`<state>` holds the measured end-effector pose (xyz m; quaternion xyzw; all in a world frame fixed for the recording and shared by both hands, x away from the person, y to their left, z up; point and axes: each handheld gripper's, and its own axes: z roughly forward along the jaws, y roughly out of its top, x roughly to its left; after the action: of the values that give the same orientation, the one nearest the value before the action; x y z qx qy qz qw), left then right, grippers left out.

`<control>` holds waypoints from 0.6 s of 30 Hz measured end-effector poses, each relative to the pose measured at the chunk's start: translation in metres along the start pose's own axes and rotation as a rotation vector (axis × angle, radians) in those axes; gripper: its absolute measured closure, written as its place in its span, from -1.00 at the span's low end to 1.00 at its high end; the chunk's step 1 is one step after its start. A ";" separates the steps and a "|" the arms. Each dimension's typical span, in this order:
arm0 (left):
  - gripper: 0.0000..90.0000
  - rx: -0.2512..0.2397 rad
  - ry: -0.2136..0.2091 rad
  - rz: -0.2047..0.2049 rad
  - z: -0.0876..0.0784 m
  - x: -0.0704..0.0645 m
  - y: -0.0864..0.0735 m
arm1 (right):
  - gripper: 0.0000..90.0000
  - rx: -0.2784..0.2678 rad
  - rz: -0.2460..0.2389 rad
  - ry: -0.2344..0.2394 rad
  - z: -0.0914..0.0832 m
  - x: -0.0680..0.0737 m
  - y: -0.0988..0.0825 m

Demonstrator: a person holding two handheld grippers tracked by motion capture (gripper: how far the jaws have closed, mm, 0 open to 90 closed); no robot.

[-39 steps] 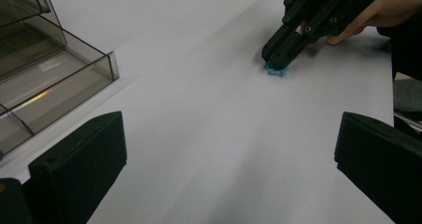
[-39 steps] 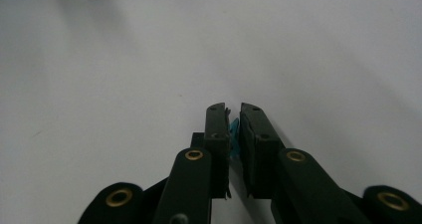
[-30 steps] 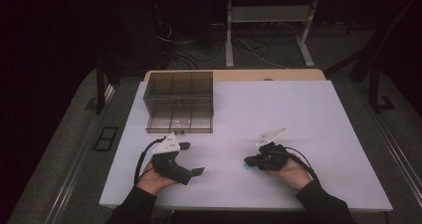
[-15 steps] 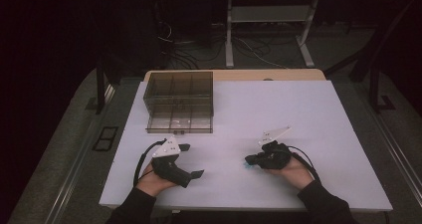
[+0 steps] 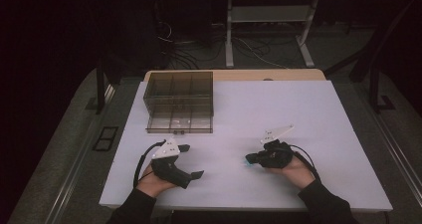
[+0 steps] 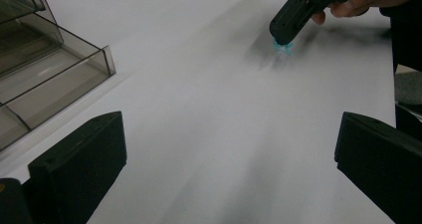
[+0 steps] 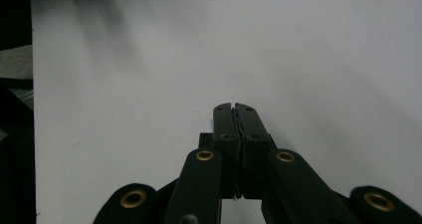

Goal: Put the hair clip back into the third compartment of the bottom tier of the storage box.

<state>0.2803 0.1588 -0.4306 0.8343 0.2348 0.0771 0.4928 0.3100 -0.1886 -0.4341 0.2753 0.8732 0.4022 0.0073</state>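
— What carries everything?

— A white table (image 5: 278, 114), filling the middle of the high view.

— And what lies on it?

— A smoky clear compartment box (image 5: 179, 102) toward the upper left of the frame, and a small blue piece (image 6: 282, 47) on the surface at lower right of centre, well apart from the box.

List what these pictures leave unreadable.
- Small blue thing at the right hand-held gripper tips: too small and blurred in the left gripper view and the high view to name.
- Clear compartment box: contents lost to dim light, high view.
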 end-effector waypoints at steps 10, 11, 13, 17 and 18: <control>-1.00 -0.008 -0.004 -0.011 0.000 0.001 0.001 | 0.94 -0.019 -0.012 0.004 -0.004 -0.005 0.005; -1.00 -0.008 -0.005 -0.010 0.000 0.001 0.001 | 0.94 -0.023 -0.009 0.005 -0.004 -0.005 0.006; -1.00 -0.005 -0.008 -0.005 0.000 0.001 0.001 | 0.94 -0.025 -0.017 0.005 -0.004 -0.006 0.007; -1.00 -0.007 -0.009 -0.011 0.002 0.001 0.000 | 0.94 -0.029 -0.011 0.005 -0.004 -0.007 0.009; -1.00 -0.007 -0.008 -0.012 0.002 0.001 0.000 | 0.94 -0.031 -0.016 0.007 -0.004 -0.008 0.010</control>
<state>0.2822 0.1580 -0.4313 0.8315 0.2377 0.0715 0.4970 0.3202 -0.1902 -0.4259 0.2668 0.8691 0.4164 0.0118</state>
